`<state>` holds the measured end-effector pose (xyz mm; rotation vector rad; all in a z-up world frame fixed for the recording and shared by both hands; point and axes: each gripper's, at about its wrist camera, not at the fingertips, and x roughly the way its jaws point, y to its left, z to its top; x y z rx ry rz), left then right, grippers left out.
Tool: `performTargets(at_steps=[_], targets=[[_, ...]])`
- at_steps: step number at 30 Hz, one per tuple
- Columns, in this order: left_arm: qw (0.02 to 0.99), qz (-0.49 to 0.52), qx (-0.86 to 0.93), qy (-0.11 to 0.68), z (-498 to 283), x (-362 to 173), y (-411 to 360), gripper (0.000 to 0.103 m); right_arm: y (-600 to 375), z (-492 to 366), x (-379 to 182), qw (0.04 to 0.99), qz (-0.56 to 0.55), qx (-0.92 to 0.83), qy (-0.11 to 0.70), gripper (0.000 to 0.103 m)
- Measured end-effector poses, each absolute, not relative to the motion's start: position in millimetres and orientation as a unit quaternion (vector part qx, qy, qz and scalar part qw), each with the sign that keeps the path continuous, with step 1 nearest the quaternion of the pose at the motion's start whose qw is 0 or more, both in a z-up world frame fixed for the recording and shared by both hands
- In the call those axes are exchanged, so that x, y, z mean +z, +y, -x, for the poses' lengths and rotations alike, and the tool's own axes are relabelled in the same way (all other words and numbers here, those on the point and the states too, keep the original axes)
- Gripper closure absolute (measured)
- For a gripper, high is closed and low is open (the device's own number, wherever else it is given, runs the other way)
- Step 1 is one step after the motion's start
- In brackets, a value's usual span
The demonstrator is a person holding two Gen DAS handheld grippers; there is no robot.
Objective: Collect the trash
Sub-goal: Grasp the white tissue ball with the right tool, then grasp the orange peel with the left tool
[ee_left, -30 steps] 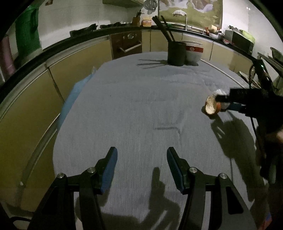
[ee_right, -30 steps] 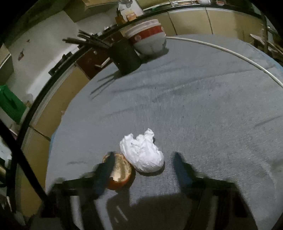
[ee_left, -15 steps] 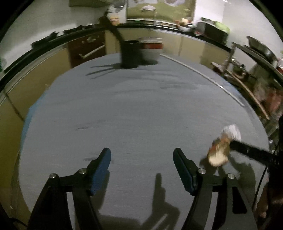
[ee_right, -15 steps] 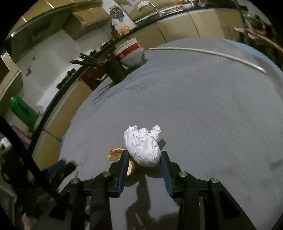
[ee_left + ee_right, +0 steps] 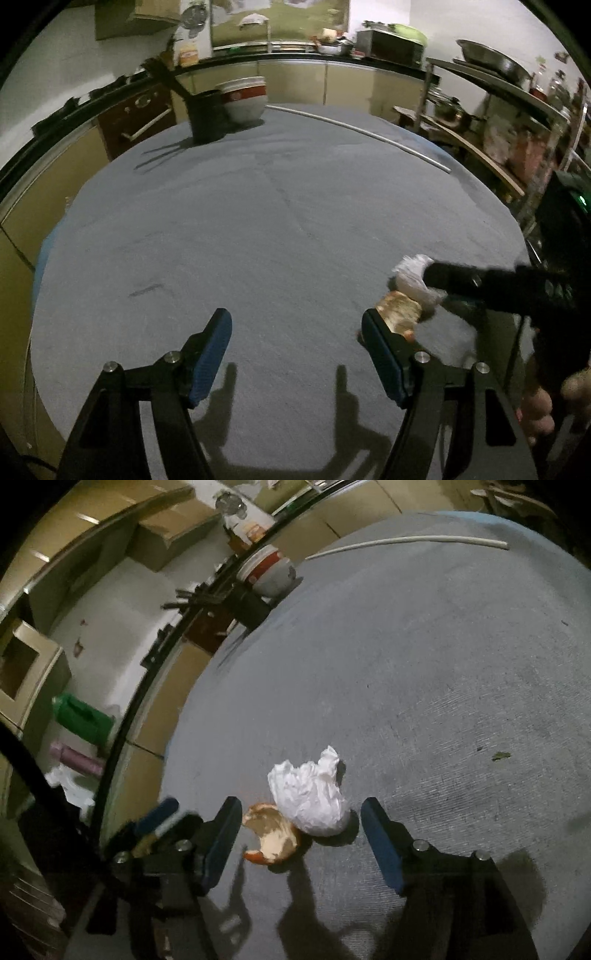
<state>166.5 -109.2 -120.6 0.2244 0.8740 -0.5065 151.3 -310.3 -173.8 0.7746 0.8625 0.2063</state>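
A crumpled white tissue [image 5: 308,799] and a piece of orange peel [image 5: 273,834] lie touching each other on the grey tablecloth [image 5: 424,683]. My right gripper [image 5: 300,812] straddles both; its jaws are opening and the blue pads stand clear of the trash. In the left wrist view the peel [image 5: 400,314] sits just beyond the right finger of my left gripper [image 5: 295,321], which is open with only cloth between its fingers. The tissue [image 5: 412,275] lies behind the peel, partly hidden by the right gripper's black finger [image 5: 454,277].
At the table's far side stand a black utensil holder [image 5: 207,118] and a white and red bowl [image 5: 243,99]. A thin white rod [image 5: 354,127] lies along the far right. A small green scrap [image 5: 500,755] lies on the cloth. Kitchen counters surround the table.
The right gripper's jaws, narrow around the tissue half a second ago, have spread wide. The left gripper has swung right, bringing the peel close to its right finger, and stands wider than a second ago.
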Motion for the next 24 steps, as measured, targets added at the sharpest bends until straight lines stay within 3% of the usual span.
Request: performTargets(at_steps=[4, 6, 7, 21, 24], targets=[[0.854, -0.125, -0.26, 0.433, -161, -127, -123, 0.029, -318, -152, -180, 0.835, -0.375, 0.092, 0.391, 0.036], [0.848, -0.127, -0.272, 0.437, -157, -129, -126, 0.029, -318, -153, -181, 0.841, -0.364, 0.088, 0.391, 0.049], [0.845, -0.129, -0.277, 0.438, -155, -130, -128, 0.029, -317, -154, -182, 0.841, -0.357, 0.092, 0.396, 0.065], [0.81, -0.133, -0.333, 0.463, -163, -155, -175, 0.03, -360, -95, -162, 0.857, -0.385, 0.048, 0.34, 0.066], [0.816, -0.136, -0.328, 0.456, -165, -160, -178, 0.055, -363, -83, -163, 0.854, -0.394, 0.047, 0.337, 0.066]])
